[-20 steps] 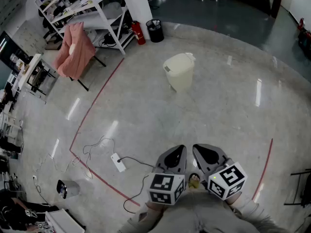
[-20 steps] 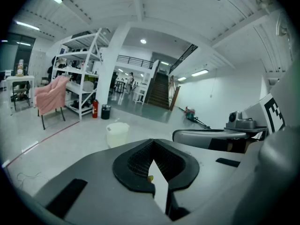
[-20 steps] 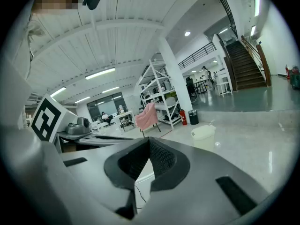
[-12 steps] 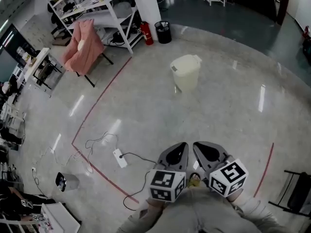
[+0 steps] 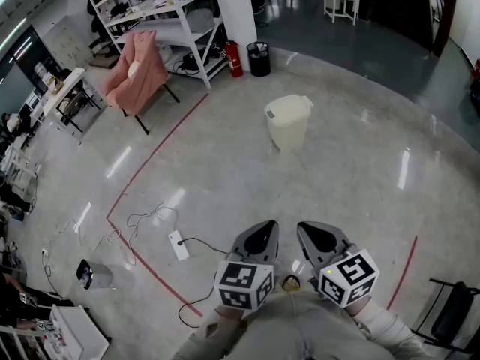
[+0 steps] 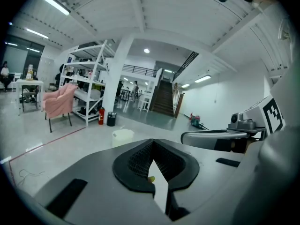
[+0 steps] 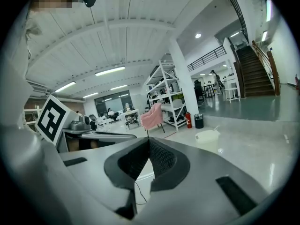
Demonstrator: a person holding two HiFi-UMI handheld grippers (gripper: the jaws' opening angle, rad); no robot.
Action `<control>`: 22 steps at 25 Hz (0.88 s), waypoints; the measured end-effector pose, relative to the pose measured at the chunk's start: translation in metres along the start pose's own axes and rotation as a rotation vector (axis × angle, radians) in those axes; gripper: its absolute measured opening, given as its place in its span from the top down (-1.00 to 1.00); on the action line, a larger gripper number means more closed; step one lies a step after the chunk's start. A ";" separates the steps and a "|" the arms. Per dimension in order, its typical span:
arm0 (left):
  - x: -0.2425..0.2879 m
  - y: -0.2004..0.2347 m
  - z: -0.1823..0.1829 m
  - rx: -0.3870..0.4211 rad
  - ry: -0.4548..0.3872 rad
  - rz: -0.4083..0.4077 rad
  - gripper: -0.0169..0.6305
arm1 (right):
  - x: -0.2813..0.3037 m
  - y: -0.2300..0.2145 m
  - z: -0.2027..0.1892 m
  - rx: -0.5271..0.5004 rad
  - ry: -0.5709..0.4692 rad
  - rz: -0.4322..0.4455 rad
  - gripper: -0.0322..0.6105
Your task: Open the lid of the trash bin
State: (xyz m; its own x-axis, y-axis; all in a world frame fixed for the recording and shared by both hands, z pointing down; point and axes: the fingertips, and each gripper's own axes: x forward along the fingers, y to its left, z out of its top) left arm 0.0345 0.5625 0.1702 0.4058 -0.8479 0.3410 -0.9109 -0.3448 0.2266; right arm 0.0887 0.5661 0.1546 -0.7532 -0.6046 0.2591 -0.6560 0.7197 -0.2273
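The cream trash bin stands on the grey floor some way ahead, its lid down. It appears small in the left gripper view and in the right gripper view. My left gripper and right gripper are held side by side close to my body, far short of the bin. Both point toward it. The left gripper has its jaws meeting at the tips with nothing between them. The same holds for the right gripper.
A white pillar, white shelving, a pink chair, a red fire extinguisher and a black waste basket stand beyond the bin. A power strip with cable lies at left. A dark chair is at lower right.
The bin has shifted slightly lower and to the right in the head view as I moved nearer. Both grippers stay shut, side by side.
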 end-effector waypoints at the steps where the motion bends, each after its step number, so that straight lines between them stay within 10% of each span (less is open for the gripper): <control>1: 0.000 0.000 0.000 -0.009 -0.005 0.011 0.93 | -0.002 -0.003 -0.002 0.008 0.003 -0.001 0.90; 22: 0.115 0.052 0.041 -0.025 0.017 0.036 0.93 | 0.070 -0.105 0.026 0.029 0.031 -0.035 0.90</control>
State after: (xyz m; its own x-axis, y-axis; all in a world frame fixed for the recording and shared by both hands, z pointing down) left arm 0.0307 0.4308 0.1837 0.3743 -0.8527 0.3645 -0.9228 -0.3039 0.2368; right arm 0.1036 0.4390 0.1728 -0.7282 -0.6179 0.2966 -0.6834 0.6878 -0.2447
